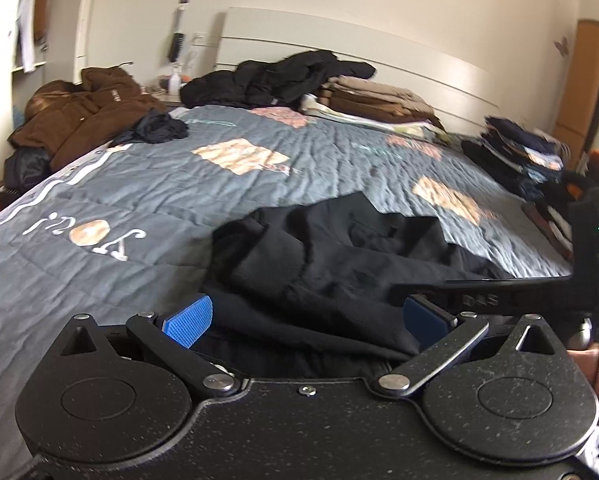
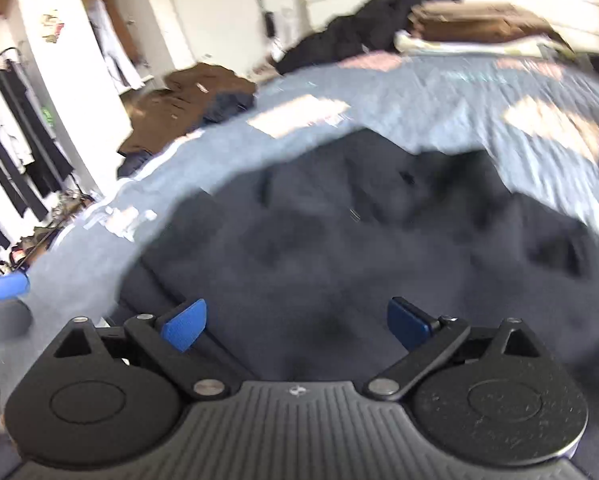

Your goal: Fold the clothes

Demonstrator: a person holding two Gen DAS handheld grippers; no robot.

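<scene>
A black garment [image 1: 339, 252] lies crumpled on the grey quilted bed cover [image 1: 147, 184] at the bed's near edge. My left gripper [image 1: 305, 320] is open, its blue pads [image 1: 189, 320] spread either side of the garment's near hem, with cloth between them but not clamped. The right gripper's black body [image 1: 591, 248] shows at the right edge of the left wrist view. In the blurred right wrist view the same dark garment [image 2: 359, 232] fills the middle, and my right gripper [image 2: 297, 324] is open just above it, blue pads [image 2: 185, 324] wide apart.
A brown jacket [image 1: 79, 112] and a small dark garment [image 1: 159, 128] lie at the bed's far left. A black clothes pile [image 1: 275, 76] and folded stacks [image 1: 379, 100] sit by the headboard. More folded clothes [image 1: 519, 152] line the right edge. A clothes rail [image 2: 7, 140] stands left.
</scene>
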